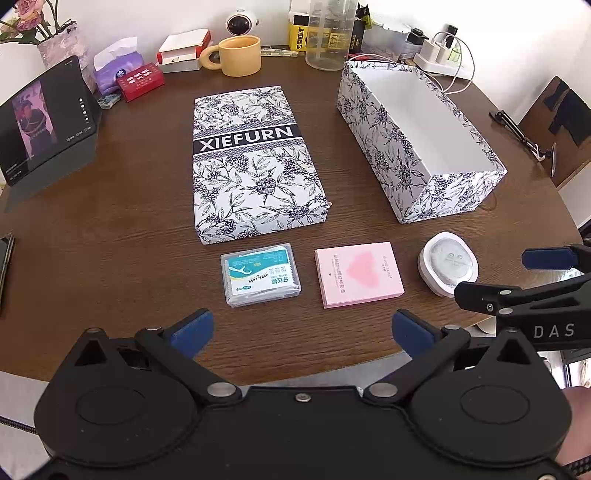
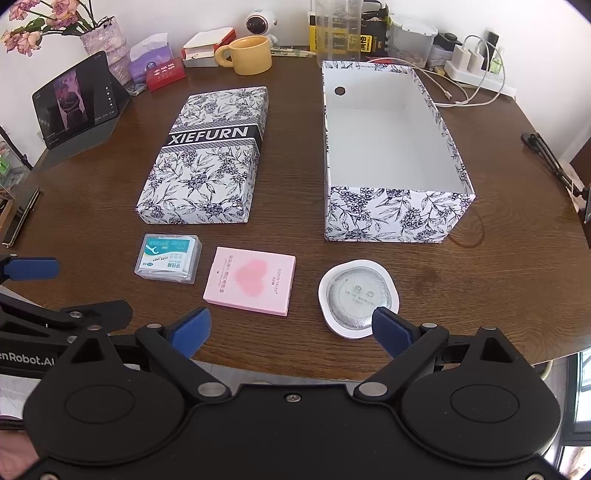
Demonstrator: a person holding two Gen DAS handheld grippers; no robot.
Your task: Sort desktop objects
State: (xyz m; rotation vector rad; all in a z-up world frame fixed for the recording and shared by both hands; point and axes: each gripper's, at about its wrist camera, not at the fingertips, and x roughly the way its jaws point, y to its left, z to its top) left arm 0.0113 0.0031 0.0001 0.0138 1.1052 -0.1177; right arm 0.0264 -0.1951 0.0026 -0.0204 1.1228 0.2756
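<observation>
Three small items lie in a row near the table's front edge: a clear floss-pick case, a pink card box and a round white foil-topped tub. Behind them sit a floral lid marked XIEFURN and the open floral box, white inside with nothing in it. My left gripper hovers open at the front edge, short of the case and card box. My right gripper is open too, its right fingertip just over the tub's near rim.
A tablet on a stand is at the left. Along the back stand a yellow mug, tissues, a red box, a clear jug and a power strip with cables.
</observation>
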